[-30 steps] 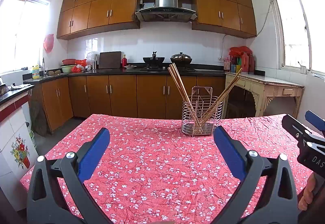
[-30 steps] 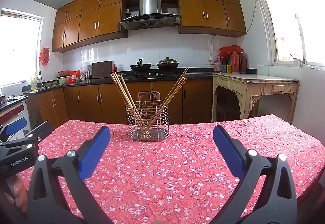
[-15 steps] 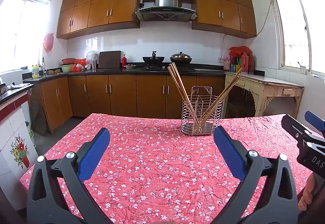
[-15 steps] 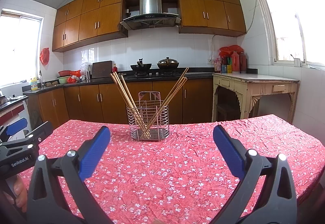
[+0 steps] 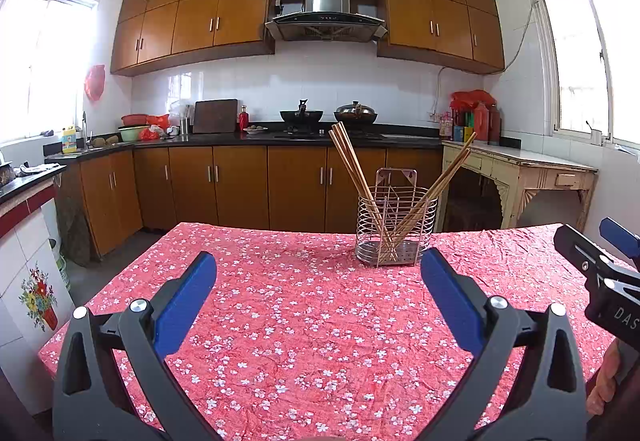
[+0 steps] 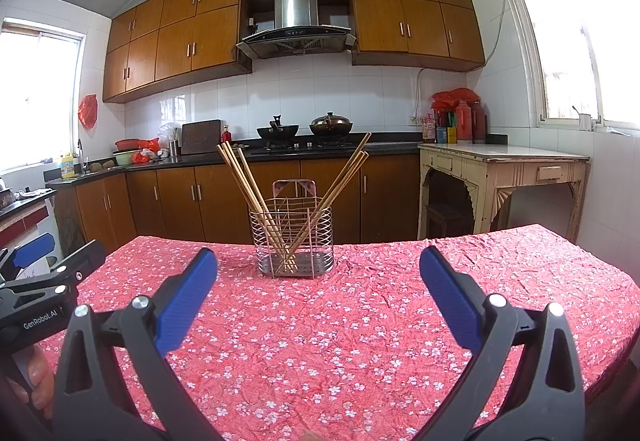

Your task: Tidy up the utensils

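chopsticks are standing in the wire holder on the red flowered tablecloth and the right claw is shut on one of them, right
Not quite. The chopsticks do stand in the wire holder on the red flowered tablecloth, but the right claw is open and holds nothing, well short of them, as the right wrist view shows.

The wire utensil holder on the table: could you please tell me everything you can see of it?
The wire utensil holder is a metal basket of horizontal rings with a perforated tray at its base and a raised back plate. It stands upright on the red floral tablecloth, toward the far edge. Wooden chopsticks lean out of it in two bunches, one left, one right, crossing near the bottom. Neither gripper touches it.
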Available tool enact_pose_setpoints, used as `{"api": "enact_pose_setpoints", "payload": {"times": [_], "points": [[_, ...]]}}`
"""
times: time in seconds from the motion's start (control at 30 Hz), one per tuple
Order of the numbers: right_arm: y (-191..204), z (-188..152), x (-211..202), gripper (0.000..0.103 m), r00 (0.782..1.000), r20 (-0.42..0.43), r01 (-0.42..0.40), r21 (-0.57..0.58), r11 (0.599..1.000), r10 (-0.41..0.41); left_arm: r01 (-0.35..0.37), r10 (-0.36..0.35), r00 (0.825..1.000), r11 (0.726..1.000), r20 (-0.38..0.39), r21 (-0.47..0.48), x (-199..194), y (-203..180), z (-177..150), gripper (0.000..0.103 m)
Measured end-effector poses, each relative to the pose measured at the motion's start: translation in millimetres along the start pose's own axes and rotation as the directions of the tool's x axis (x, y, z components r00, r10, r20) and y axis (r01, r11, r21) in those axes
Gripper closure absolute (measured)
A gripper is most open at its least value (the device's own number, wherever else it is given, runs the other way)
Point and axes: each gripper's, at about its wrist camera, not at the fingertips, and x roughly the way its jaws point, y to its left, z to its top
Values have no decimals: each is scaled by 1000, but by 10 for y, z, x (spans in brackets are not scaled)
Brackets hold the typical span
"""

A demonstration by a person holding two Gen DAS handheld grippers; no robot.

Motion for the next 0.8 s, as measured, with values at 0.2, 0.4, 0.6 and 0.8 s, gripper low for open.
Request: {"api": "enact_pose_setpoints", "payload": {"times": [0.2,0.4,0.6,0.8], "points": [[-8,-3,2,4,1000,1,0,1,1000,0,-1,1,1000,1000,1,-1,5,-2,7,2],[4,-8,-6,4,1000,3,-1,2,1000,1,1,-1,1000,1000,0,-1,6,-2,10,2],[3,-9,-10,4,1000,4,-2,2,1000,2,2,-2,1000,1000,-2,0,-3,-11,-4,2],[-5,-6,-5,4,1000,3,-1,3,1000,1,-3,3,1000,1000,4,-1,-13,-17,-14,2]]}}
